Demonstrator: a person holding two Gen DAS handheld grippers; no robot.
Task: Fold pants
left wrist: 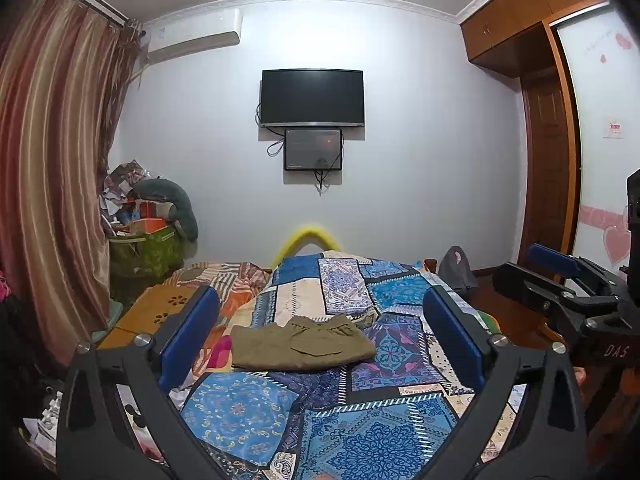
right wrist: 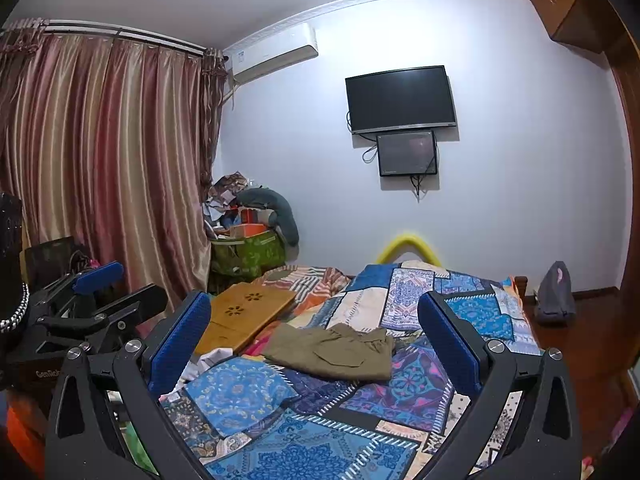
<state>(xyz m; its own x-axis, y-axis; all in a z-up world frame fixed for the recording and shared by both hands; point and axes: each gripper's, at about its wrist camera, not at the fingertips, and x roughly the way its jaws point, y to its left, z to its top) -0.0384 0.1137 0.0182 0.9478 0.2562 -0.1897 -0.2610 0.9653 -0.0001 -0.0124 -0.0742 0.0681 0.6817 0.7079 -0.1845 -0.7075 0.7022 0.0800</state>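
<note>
Olive-green pants (left wrist: 302, 344) lie folded into a compact rectangle on the blue patchwork bedspread (left wrist: 320, 420), waistband toward the far side. They also show in the right wrist view (right wrist: 334, 352). My left gripper (left wrist: 320, 332) is open and empty, held above the bed, well short of the pants. My right gripper (right wrist: 316, 336) is open and empty, also held back above the bed. The right gripper appears at the right edge of the left wrist view (left wrist: 560, 280). The left gripper appears at the left edge of the right wrist view (right wrist: 100, 292).
A wooden lap tray (right wrist: 244, 314) lies on the bed left of the pants. A cluttered green bin (left wrist: 144, 248) stands in the far left corner by the curtain (left wrist: 52, 160). A grey bag (right wrist: 556, 292) sits on the floor at the right. A TV (left wrist: 312, 98) hangs on the far wall.
</note>
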